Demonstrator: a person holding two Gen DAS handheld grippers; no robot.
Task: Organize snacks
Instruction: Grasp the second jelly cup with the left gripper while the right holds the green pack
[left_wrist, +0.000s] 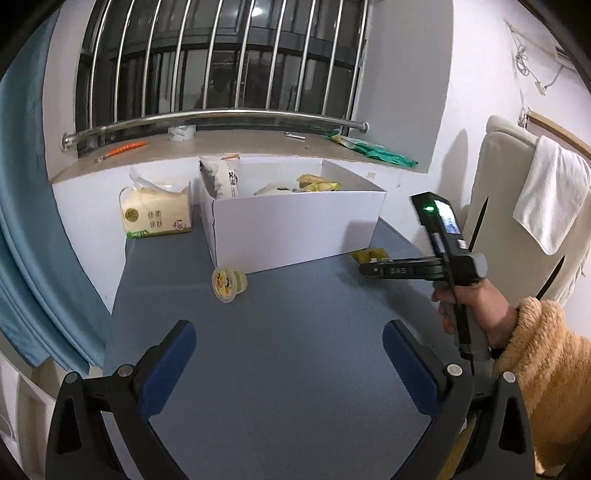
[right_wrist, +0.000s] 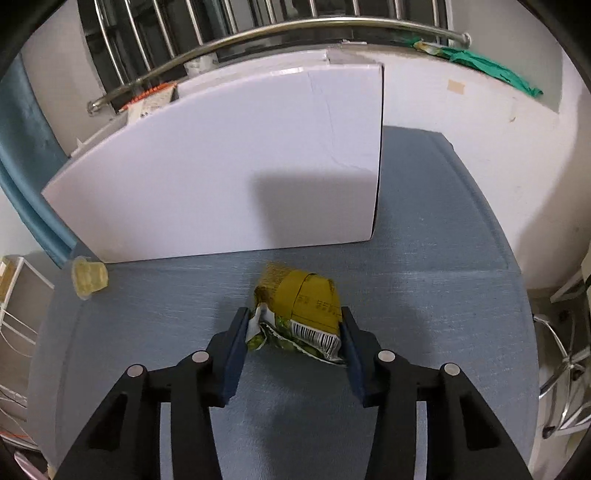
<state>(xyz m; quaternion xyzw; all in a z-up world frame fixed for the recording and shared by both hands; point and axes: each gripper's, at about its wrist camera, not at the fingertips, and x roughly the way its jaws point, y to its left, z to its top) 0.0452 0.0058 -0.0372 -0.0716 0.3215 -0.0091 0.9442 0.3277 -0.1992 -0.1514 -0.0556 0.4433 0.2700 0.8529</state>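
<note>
A crumpled yellow snack packet lies on the blue table, just in front of the white box. My right gripper straddles the packet, and both blue pads touch its sides. From the left wrist view, the right gripper reaches down beside the box's near right corner, over the packet. A small yellow jelly cup lies on its side by the box's near left corner. Lower down, my left gripper hangs open over bare table. The white box holds several snack bags.
A tissue pack stands left of the box against the wall. The window sill behind carries a green bag and small items. A blue curtain hangs at left. A towel and a metal chair frame stand at right.
</note>
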